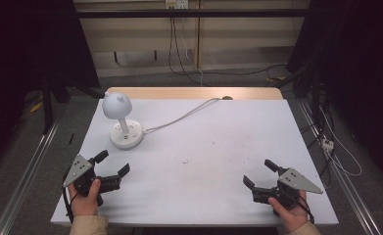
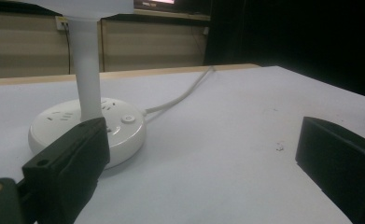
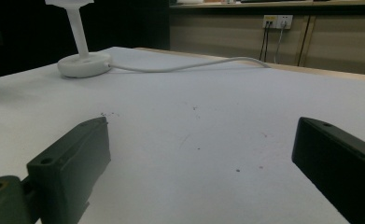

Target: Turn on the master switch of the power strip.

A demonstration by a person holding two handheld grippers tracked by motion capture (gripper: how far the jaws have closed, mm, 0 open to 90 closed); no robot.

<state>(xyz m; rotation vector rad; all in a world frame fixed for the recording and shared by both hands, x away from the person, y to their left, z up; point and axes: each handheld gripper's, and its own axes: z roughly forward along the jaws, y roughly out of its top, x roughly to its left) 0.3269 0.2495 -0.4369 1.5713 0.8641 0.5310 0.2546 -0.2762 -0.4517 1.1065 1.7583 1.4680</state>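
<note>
Left tongs (image 1: 114, 163) at near-left corner of surface (image 1: 218, 161), jaws wide, holding nothing; one white lamp (image 1: 123, 122) with one cord (image 1: 184, 115) stands just beyond, toward far-left. Right tongs (image 1: 260, 173) near-right corner, wide apart, empty.

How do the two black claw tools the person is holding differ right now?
The left gripper sits near the white lamp, its jaws aimed toward the lamp's round base; the right gripper is far from the lamp, with bare table ahead of its jaws. The left gripper's grey plate lies on its outer left side, the right gripper's on its outer right. Both stand open, hold nothing and rest low at the near edge.
</note>
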